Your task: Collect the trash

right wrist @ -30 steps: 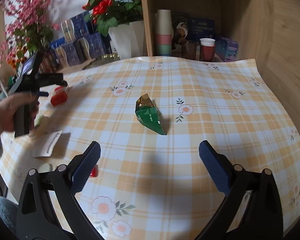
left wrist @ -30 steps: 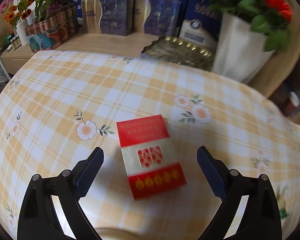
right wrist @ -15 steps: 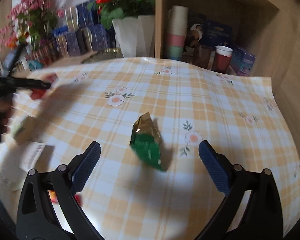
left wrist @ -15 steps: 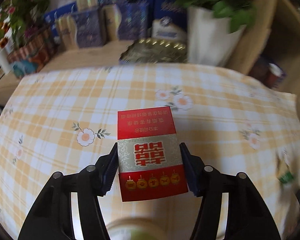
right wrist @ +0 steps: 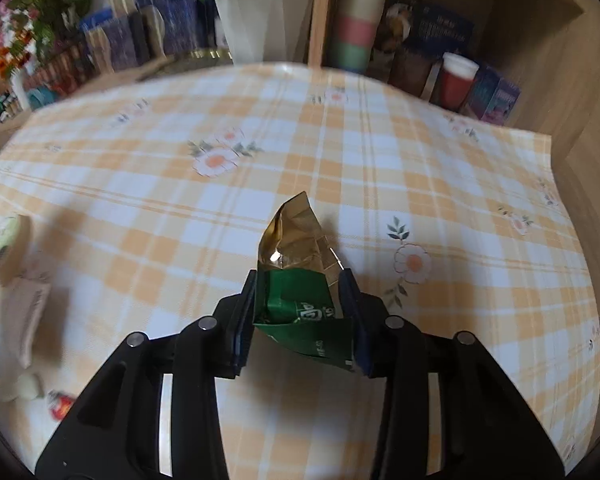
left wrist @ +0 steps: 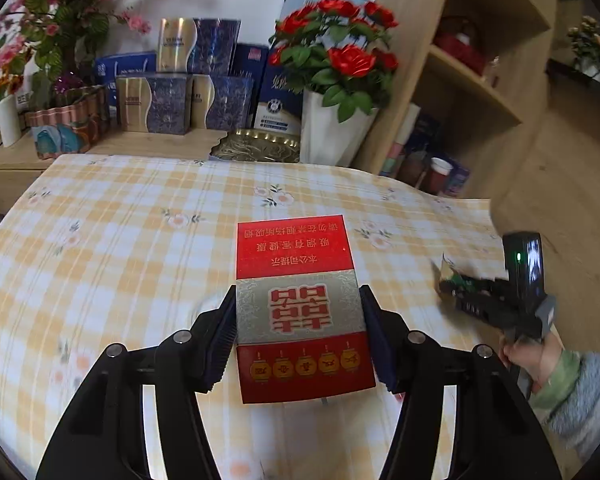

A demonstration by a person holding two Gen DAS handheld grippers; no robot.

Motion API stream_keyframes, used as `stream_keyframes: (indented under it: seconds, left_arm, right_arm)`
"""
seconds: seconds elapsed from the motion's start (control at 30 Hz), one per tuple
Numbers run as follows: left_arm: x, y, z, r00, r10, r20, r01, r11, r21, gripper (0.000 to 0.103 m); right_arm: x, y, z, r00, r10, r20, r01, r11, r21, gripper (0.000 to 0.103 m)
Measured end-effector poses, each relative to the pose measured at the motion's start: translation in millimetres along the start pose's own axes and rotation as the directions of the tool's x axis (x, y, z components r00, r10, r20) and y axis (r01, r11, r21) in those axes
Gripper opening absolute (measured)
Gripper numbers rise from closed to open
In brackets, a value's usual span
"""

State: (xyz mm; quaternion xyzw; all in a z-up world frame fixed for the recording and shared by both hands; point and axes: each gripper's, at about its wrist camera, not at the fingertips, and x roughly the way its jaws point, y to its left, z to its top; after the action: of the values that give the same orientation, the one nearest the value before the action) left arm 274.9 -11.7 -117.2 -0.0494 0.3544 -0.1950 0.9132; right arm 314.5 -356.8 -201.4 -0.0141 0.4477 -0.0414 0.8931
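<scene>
The left tongs point(left wrist: 298, 330) are clenched on the red cigarette box point(left wrist: 300, 304); both pads press flat on its long sides. The box is above the checked surface point(left wrist: 120, 232), and that cloth is the landmark for every place here. The box points away from the camera, toward the far edge of the cloth where the white vase of red roses point(left wrist: 332, 132) stands. To do this step well, I think the person should keep the squeeze even and carry the box level, because a thin card box can dent or swing out if the pads slip toward one end. No bin is visible in either view, so I cannot tell where the trash must go.

The box is red at both ends, with a silver band in the middle that has a red double character. A row of small gold lanterns runs along the near end. It looks flat and undamaged.

The right tongs point(right wrist: 300, 316) are closing, with the green wrapper point(right wrist: 300, 280) between them, and the pads already touch its sides. It sits about the middle of the cloth, low over it; whether it is lifted I cannot tell. It is crumpled foil, green below and gold above, soft and light, so a firm full closing is probably needed before it is lifted.

More scraps lie at the left edge of the cloth.
</scene>
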Motion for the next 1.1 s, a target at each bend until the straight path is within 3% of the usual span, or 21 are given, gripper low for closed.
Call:
stream_keyframes:
  seconds: [0.4,0.73,0.93,1.1]
  left_arm:
    - [-71,-19,-89,1.000,0.020,-0.011,-0.019,0.999,0.043,0.057]
    - [-127,-32,-144,1.000,0.012,-0.018,-0.011,0.999,0.051,0.057]
    - [-154,-37,-171,1.000,0.002,0.003,-0.002,0.996,0.094,0.057]
    - [-152,-41,-192,1.000,-0.005,-0.002,0.005,0.997,0.081,0.057]
  right_arm:
    - [-125,27,-63,0.970,0.178,0.165,-0.192,0.979,0.072,0.040]
    - [-202,74,-156,0.954,0.203,0.222,-0.207,0.978,-0.006,0.040]
    - [-212,84,-201,0.959,0.182,0.216,-0.185,0.983,-0.006,0.040]
    - [-214,85,-233,0.965,0.156,0.209,-0.156,0.988,-0.015,0.040]
